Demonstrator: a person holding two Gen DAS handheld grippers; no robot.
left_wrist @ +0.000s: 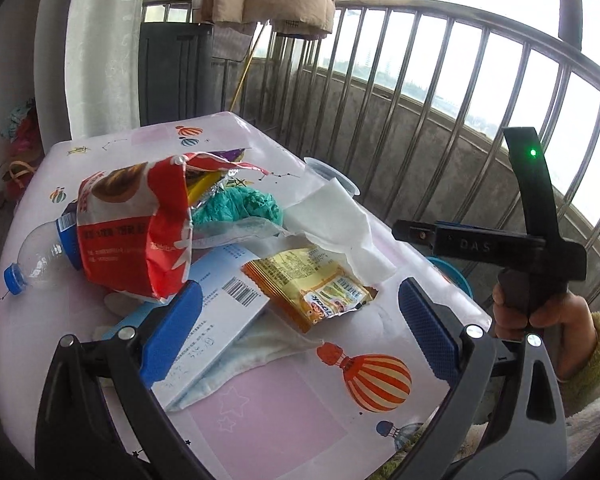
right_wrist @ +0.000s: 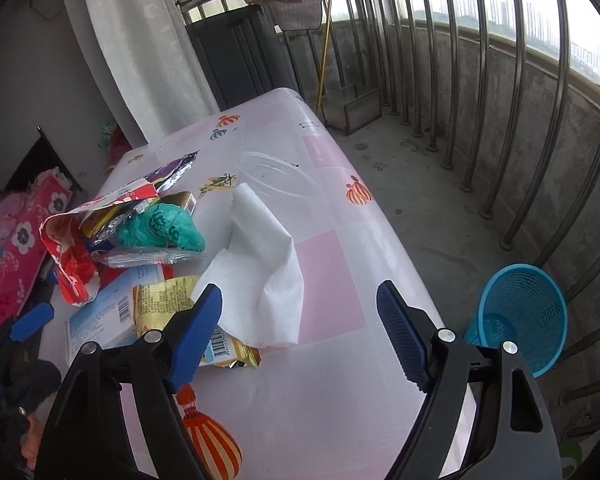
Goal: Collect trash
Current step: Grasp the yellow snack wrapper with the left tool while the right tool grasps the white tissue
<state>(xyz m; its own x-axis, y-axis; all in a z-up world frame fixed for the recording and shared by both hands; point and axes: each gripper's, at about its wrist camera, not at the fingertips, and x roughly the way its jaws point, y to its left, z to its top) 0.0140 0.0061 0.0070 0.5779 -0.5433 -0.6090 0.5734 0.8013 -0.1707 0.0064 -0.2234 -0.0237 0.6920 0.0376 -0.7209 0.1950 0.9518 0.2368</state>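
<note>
A bottle (left_wrist: pixel 40 258) and red bag (left_wrist: pixel 134 224) are piled on the surface (left_wrist: pixel 284 420) with a yellow wrapper (left_wrist: pixel 312 288) and white tissue (right_wrist: pixel 260 264). Both tools, left (left_wrist: pixel 300 340) and right (right_wrist: pixel 300 336), are held spread. A blue basket (right_wrist: pixel 524 312) is seen beside.

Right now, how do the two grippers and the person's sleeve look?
Both grippers, left and right, have black frames, silver rivets and blue ribbed jaws. The right one bears "DAS" lettering and a green light. The sleeve is fuzzy, yellow-green.
</note>
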